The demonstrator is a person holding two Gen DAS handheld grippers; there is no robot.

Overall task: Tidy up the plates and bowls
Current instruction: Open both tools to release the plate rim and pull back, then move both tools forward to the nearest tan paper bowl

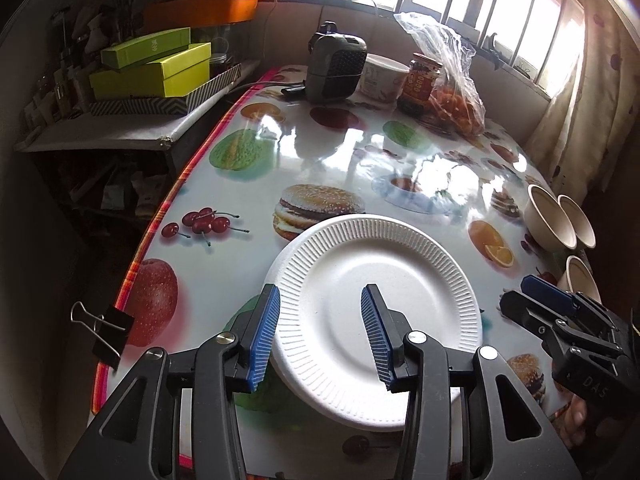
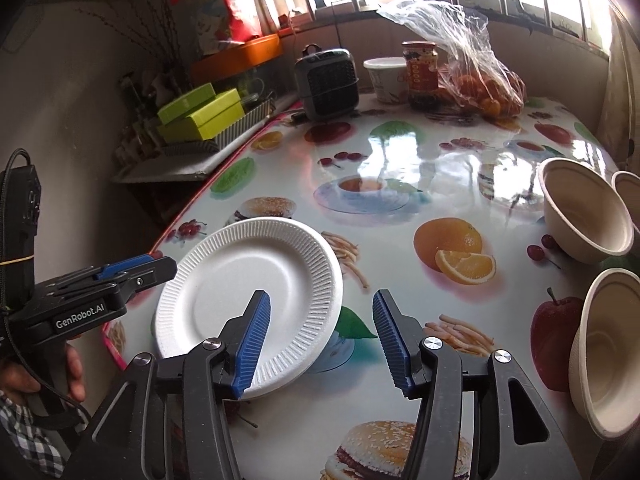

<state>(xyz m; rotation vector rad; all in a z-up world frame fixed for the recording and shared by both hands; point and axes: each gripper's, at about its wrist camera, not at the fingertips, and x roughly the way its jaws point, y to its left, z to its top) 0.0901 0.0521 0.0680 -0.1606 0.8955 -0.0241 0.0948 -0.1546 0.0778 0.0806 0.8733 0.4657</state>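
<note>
A white ribbed paper plate [image 1: 372, 316] lies on the fruit-print table; it looks like a small stack. My left gripper [image 1: 322, 332] is open just above it, one finger at its left rim, the other over its middle. The plate also shows in the right wrist view [image 2: 248, 300]. My right gripper [image 2: 320, 340] is open and empty, its left finger over the plate's right edge. Three beige paper bowls stand to the right: one upright-tilted [image 2: 584, 208], one behind it [image 2: 628, 196], one near the table edge [image 2: 604, 348]. They also show in the left wrist view [image 1: 548, 216].
At the far end stand a small grey heater [image 1: 336, 64], a white tub [image 1: 382, 76], a jar [image 1: 422, 84] and a plastic bag of oranges [image 1: 456, 100]. Green boxes [image 1: 152, 68] sit on a side shelf to the left. A binder clip [image 1: 106, 328] grips the left table edge.
</note>
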